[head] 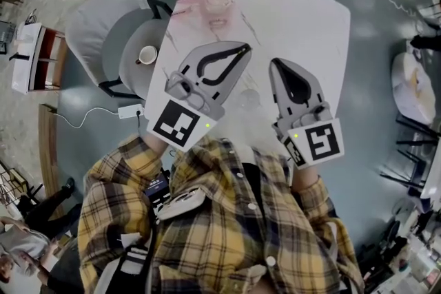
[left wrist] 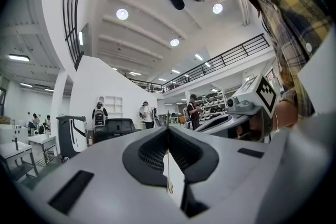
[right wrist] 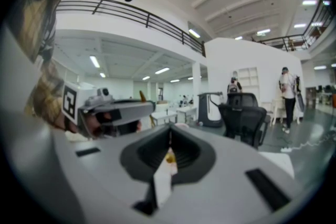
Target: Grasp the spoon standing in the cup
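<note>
Tongs, two, closed: left (head: 244, 47), right (head: 275, 63)

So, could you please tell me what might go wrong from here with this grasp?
1. Both the left gripper and the right gripper are shut; reaching in that way could knock over the pinkish cup across the table.
2. A white mug sits on the chair at the left, so the wrong cup might be approached.

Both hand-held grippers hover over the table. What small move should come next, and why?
Probably open the left hand-held gripper: its jaws are shut and empty, and the cup sits to its left on the grey chair. I cannot make out a spoon.
</note>
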The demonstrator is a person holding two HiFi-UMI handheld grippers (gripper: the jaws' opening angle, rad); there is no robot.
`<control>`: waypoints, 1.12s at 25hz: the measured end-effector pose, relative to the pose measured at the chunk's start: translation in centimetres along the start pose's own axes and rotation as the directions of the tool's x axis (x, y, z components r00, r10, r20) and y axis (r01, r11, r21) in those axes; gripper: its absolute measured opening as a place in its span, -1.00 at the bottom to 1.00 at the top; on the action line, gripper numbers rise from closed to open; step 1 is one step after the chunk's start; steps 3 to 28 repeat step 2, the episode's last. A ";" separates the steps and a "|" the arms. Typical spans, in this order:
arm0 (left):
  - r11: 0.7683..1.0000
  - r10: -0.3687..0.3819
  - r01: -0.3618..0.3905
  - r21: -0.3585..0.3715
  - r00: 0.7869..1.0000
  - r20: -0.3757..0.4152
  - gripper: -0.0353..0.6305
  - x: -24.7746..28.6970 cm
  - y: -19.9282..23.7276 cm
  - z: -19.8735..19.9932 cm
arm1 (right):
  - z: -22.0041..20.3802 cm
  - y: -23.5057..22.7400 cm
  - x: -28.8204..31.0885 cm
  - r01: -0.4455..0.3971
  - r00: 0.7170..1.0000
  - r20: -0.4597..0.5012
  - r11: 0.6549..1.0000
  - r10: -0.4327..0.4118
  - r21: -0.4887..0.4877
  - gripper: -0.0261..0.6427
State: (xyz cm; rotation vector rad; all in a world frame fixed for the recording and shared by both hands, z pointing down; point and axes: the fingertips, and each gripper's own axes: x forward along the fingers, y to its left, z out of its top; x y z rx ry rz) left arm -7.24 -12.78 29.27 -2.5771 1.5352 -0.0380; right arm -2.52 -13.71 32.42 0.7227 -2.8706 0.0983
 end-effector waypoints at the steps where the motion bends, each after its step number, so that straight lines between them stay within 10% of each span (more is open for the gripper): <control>1: 1.000 -0.003 0.003 0.003 1.000 0.004 -0.85 0.0 0.1 0.2 | 0.1 0.0 0.0 0.000 1.000 0.002 1.000 0.000 -0.003 -0.83; 28: 1.000 -0.007 0.007 0.008 1.000 0.009 -0.85 0.1 0.1 0.4 | 0.2 -0.1 0.0 0.001 1.000 0.003 1.000 -0.001 -0.007 -0.83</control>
